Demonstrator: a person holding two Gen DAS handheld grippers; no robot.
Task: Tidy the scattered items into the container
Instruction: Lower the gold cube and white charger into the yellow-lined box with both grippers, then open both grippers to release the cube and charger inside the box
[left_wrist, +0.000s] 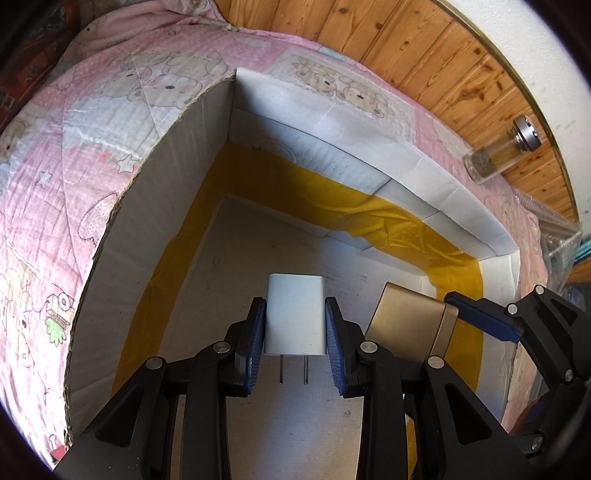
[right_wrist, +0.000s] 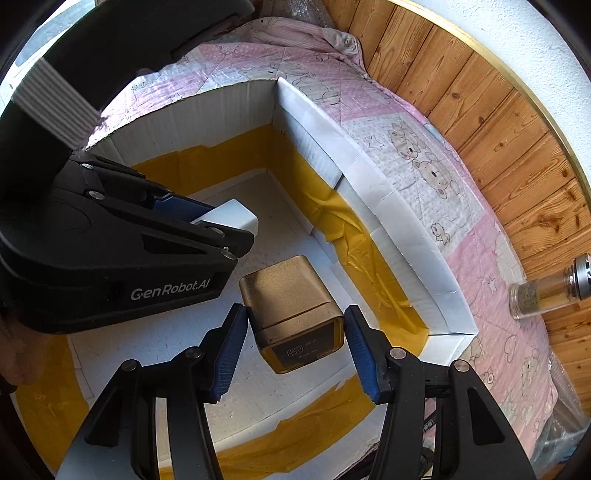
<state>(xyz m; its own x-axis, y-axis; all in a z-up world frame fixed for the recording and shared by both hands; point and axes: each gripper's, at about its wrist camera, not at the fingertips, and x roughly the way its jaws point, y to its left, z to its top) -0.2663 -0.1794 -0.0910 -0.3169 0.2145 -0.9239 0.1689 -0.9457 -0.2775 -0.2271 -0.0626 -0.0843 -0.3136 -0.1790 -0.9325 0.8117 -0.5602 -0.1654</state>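
Legible text, one item: "GenRobot.AI", white lettering on the black side housing of the left gripper (right_wrist: 221, 225), right wrist view. The gold box (right_wrist: 295, 314) bears a dark label on its near end (print too small to read).

Daylight was bright and even in both views. The white wall of the box (left_wrist: 325, 125) glared almost to bleached at its far corner, while the box's yellow-taped inner corner lay in soft shade. Beyond the box, the wooden floor (left_wrist: 424, 55) showed warm and sharp. Fisheye bending curved the box's straight walls strongly, and a dark vignette ringed each frame. The quilt (right_wrist: 424, 147) looked slightly washed; nothing showed motion blur.
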